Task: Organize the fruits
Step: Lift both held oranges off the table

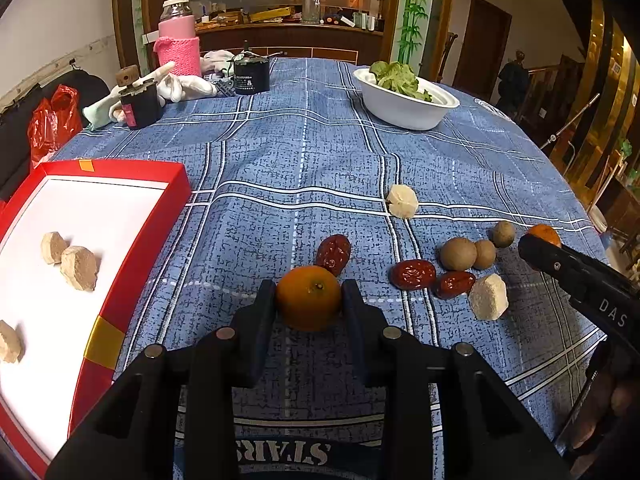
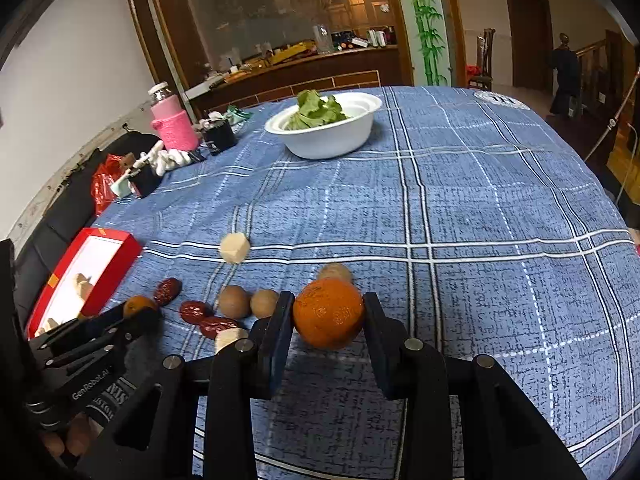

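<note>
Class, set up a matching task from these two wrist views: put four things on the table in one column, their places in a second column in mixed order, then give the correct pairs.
Things
1. orange in the left gripper
2. green leaves
3. pale chunks
4. pink bottle

Places
A. in the white bowl
B. in the red tray
C. standing at the far edge of the table
D. between two black fingers

Pairs: 1-D, 2-A, 3-B, 4-C
</note>
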